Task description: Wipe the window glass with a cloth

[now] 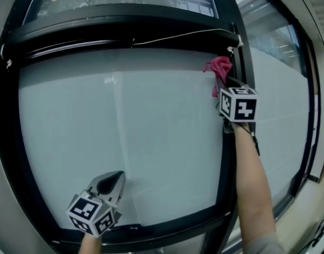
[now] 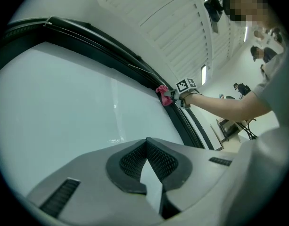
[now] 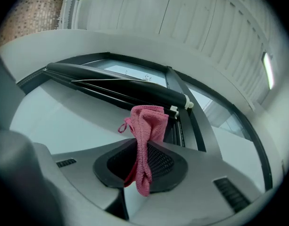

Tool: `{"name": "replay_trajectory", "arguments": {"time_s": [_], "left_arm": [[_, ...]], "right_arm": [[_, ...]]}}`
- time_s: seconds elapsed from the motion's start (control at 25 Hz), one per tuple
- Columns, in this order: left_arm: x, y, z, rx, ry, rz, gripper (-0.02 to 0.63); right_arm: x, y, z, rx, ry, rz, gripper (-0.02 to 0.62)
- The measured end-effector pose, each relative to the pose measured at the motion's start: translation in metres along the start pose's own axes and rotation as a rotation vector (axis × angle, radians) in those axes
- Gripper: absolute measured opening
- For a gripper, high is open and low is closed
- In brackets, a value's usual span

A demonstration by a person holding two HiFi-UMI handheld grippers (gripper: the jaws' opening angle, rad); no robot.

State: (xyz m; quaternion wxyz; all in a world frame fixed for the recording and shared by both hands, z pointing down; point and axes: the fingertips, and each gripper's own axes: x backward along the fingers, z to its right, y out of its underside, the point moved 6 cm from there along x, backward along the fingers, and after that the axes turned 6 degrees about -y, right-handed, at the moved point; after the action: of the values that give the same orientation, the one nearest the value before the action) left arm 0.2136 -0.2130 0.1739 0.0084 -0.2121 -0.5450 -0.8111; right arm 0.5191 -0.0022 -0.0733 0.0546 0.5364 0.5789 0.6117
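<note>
A tall window fills the head view: one wide pane of pale, smooth window glass [image 1: 125, 126] set in a black frame [image 1: 14, 142], a narrower pane [image 1: 280, 89] to its right past a black upright, and a third pane above through which trees show. Along the top of the wide pane runs a black roller [image 3: 116, 86] with white end caps, and a thin white cord [image 1: 177, 36] hangs in front of it. The room's ceiling is white slatted panelling with a bright strip light (seen only in the gripper views).

There is one cloth [image 1: 219, 67], pink and nubbly like terry, folded and bunched. The right gripper [image 1: 225, 86] has its jaws clamped on it, the cloth's top standing above the ribbed black pads and a tail hanging below them; it sits at the upper right corner of the wide pane, close to the upright.

The left gripper [image 1: 117, 178] hangs low near the pane's bottom left, its grey jaws closed tip to tip with nothing between them. Each of the two grippers carries one marker cube
</note>
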Motion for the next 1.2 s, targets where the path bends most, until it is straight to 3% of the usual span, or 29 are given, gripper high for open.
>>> {"name": "replay_trajectory", "arguments": {"time_s": [0.28,0.64,1.2], "left_arm": [[-0.007,-0.015,0.008,-0.029,0.003,0.036,0.008],[-0.005,-0.004,0.015,-0.016,0.029,0.018,0.008],[-0.002,0.037,0.050,0.105,0.142,-0.071,0.008]], "right_arm": [[-0.035,-0.008,0.008,0.054,-0.003,-0.063,0.066],[-0.035,0.029,-0.001,0.115,0.033,-0.235,0.063],[0.010,0.108,-0.022,0.067,0.034,-0.408,0.063]]}}
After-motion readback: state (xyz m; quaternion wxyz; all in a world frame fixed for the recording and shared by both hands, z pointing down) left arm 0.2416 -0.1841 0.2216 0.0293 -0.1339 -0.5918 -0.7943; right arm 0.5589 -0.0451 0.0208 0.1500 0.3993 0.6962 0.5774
